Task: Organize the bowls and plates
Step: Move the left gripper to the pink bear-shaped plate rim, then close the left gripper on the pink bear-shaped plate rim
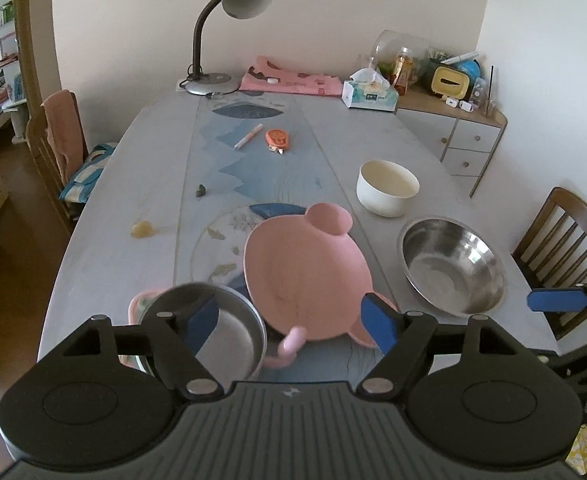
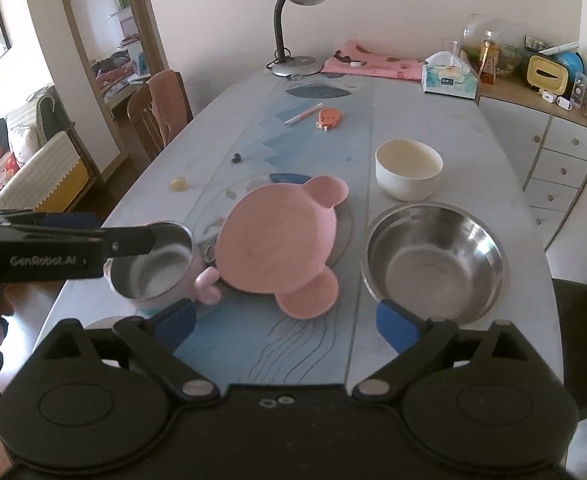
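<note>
Pink, bear-eared plate (image 2: 277, 240) lies on the worktop (image 2: 433, 344) ahead of the right gripper (image 2: 289, 322), whose fingers are spread with nothing between them. The left gripper (image 1: 293, 320) also has spread, empty fingers; its left finger (image 1: 201, 320) hides part of a small steel bowl (image 1: 221, 328). A larger steel bowl (image 2: 437, 260) sits beyond the right finger (image 2: 397, 324).

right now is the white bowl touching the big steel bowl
Apart. The right wrist view shows a strip of bare table between the white bowl and the big steel bowl's far rim; the left wrist view shows the same gap.
</note>
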A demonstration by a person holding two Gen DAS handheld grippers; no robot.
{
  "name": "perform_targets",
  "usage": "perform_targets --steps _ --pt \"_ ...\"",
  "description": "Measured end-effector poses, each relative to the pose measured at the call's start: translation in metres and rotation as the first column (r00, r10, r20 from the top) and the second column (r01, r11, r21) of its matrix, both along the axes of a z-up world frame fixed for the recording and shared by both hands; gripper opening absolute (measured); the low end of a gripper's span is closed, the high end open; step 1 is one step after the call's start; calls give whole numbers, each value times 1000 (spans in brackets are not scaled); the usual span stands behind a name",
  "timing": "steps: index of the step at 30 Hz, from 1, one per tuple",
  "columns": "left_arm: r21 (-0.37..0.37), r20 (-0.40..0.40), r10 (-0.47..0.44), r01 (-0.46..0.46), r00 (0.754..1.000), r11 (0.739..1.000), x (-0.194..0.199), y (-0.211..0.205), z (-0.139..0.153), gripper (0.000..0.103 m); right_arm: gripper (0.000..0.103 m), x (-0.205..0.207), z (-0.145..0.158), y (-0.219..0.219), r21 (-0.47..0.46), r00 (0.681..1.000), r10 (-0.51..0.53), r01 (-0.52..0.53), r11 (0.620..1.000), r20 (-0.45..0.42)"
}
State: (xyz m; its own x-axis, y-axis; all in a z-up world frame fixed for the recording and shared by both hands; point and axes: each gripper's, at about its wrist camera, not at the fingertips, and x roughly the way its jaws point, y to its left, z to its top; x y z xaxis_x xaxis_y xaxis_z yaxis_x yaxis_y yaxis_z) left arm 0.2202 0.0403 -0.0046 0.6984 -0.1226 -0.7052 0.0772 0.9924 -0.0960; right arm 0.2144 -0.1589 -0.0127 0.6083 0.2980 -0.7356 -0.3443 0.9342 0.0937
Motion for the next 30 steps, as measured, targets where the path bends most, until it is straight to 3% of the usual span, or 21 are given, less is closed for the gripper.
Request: perform_targets --steps 11,19,30 --pt "16 -90 -7 9 996 1000 87 6 -19 78 101 78 -15 -7 -46 1000 0 -1 999 -3" --pt "12 -202 15 -13 979 1000 143 11 -50 78 98 153 -44 5 -64 996 7 -13 998 -84" --pt "7 -308 51 -52 950 999 183 18 -86 77 90 210 -79 27 -70 979 23 -37 997 -201"
